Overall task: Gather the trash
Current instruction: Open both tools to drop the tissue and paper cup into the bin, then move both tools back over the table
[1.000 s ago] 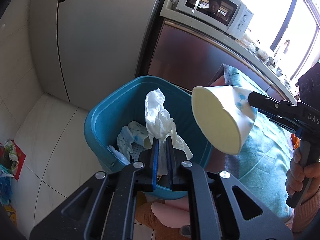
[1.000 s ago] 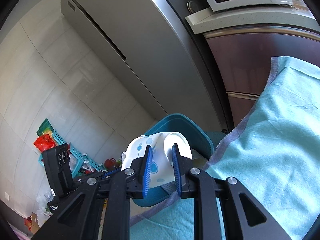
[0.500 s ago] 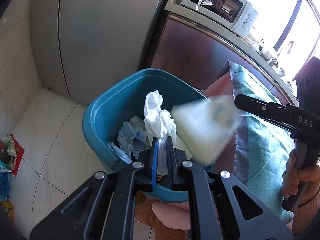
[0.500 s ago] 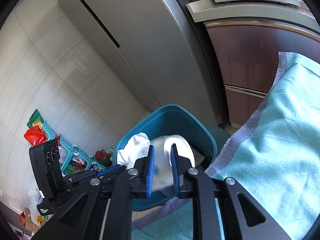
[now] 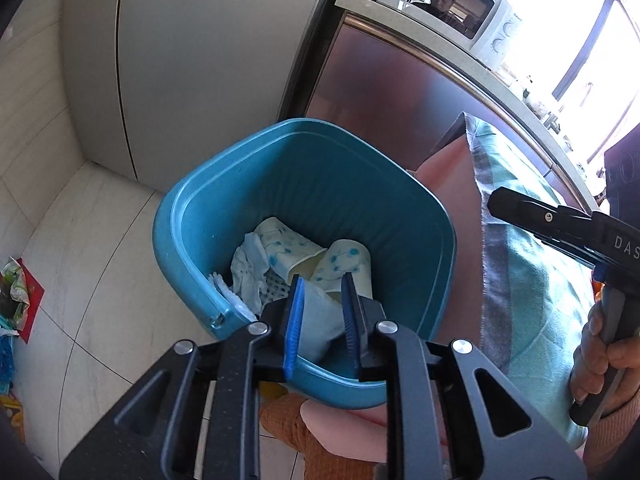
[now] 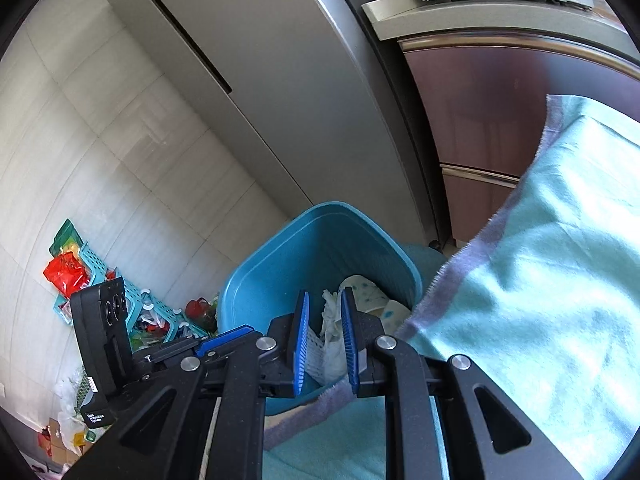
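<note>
Since a second ago the light, crushable dotted paper cup has dropped into the teal plastic bin, right hand-held gripper narrow and empty, while the left hand-held gripper is opening around soft white tissue.

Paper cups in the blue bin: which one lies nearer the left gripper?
The right-hand paper cup, just beyond the left gripper; the other cup lies farther back-left, beside the crumpled tissue.

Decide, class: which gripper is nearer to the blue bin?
Left. The left gripper hangs right over the blue bin's near rim, jaws opening with a tissue between them. The right gripper stands off beside it, over the cloth.
</note>
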`<state>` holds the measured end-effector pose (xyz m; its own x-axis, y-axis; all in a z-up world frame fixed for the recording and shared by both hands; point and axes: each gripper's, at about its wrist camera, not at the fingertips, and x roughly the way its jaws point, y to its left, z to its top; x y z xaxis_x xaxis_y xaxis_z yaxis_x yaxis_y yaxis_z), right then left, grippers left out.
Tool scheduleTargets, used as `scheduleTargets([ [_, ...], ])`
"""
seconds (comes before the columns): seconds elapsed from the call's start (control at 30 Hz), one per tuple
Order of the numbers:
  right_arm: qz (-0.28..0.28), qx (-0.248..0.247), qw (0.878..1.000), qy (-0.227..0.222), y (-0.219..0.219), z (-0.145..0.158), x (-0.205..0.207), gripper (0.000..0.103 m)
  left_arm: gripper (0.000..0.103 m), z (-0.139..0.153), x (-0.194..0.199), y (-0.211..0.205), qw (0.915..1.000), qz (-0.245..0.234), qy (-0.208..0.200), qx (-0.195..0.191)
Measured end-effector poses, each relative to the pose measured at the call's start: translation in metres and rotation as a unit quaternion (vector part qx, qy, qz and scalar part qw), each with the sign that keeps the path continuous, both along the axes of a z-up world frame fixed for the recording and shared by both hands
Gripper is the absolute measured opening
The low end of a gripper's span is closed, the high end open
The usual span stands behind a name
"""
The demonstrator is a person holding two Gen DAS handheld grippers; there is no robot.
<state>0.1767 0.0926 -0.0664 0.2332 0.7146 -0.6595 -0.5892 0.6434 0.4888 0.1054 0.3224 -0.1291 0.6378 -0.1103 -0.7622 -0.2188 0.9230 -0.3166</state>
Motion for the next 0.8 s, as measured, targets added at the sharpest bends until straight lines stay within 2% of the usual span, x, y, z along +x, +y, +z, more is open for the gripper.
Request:
scheduleTargets([
  [0.1, -0.003, 0.007, 1.000, -0.004, -0.010, 0.003, -0.003, 0.016, 0.023, 0.005, -0.004, -0.002, 1.0000, -0.002, -0.009, 0.003],
  [0.17, -0.004, 0.013, 1.000, -0.012, -0.019, 0.009, -0.009, 0.021, 0.025, 0.013, -0.008, -0.006, 0.9997, -0.008, -0.022, 0.008],
  [0.23, -0.007, 0.014, 1.000, -0.026, -0.029, 0.014, -0.016, 0.026, 0.034, 0.024, -0.011, -0.014, 0.9990, -0.019, -0.039, 0.009],
  [0.27, -0.008, 0.015, 0.999, -0.032, -0.035, 0.017, -0.020, 0.029, 0.035, 0.029, -0.014, -0.018, 0.9984, -0.026, -0.049, 0.010],
  [0.37, -0.017, 0.018, 0.999, -0.047, -0.060, 0.024, -0.033, 0.031, 0.041, 0.044, -0.018, -0.036, 0.9958, -0.052, -0.074, 0.010],
  [0.57, -0.058, 0.017, 0.996, -0.068, -0.125, 0.032, -0.056, 0.040, 0.046, 0.066, -0.021, -0.092, 0.9853, -0.131, -0.109, 0.006],
  [0.8, -0.131, -0.003, 0.988, -0.081, -0.207, 0.033, -0.082, 0.042, 0.048, 0.070, -0.018, -0.168, 0.9687, -0.222, -0.111, -0.006],
])
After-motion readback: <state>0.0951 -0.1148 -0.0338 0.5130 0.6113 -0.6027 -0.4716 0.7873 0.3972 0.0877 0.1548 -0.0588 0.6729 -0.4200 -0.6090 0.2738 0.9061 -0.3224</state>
